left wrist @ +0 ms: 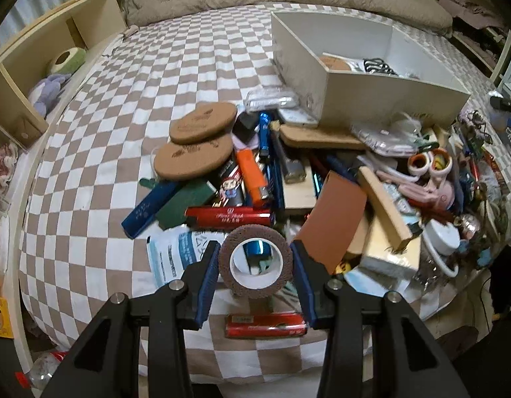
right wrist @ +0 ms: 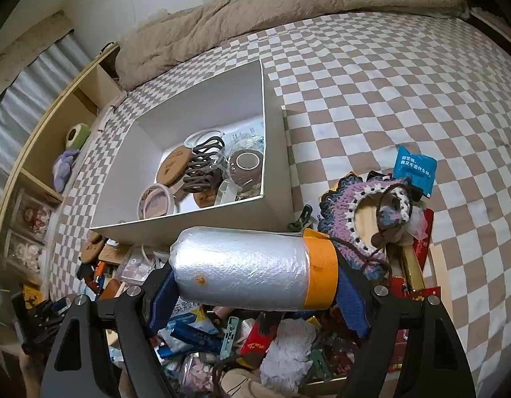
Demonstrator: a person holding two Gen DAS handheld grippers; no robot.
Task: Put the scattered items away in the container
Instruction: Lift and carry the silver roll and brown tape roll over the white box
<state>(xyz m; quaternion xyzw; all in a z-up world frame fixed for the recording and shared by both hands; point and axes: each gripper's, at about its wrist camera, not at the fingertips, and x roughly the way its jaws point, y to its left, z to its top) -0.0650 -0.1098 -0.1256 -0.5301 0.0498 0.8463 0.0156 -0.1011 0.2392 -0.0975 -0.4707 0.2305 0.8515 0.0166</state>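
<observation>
Both claws hold items above the cluttered checkered bed.

The left claw [left wrist: 255, 267] is clamped on a brown tape roll [left wrist: 255, 260], lifted just over the pile of scattered items [left wrist: 288, 179] near the bed's edge. The right claw [right wrist: 255, 288] grips a long silver wrapped roll [right wrist: 242, 267] with an orange taped end, held crosswise between its pads. The white box [right wrist: 272, 172] sits on the checkered bedsheet [right wrist: 388, 99] just behind the pile, already containing cork coasters, a hair claw clip and another tape roll.
</observation>
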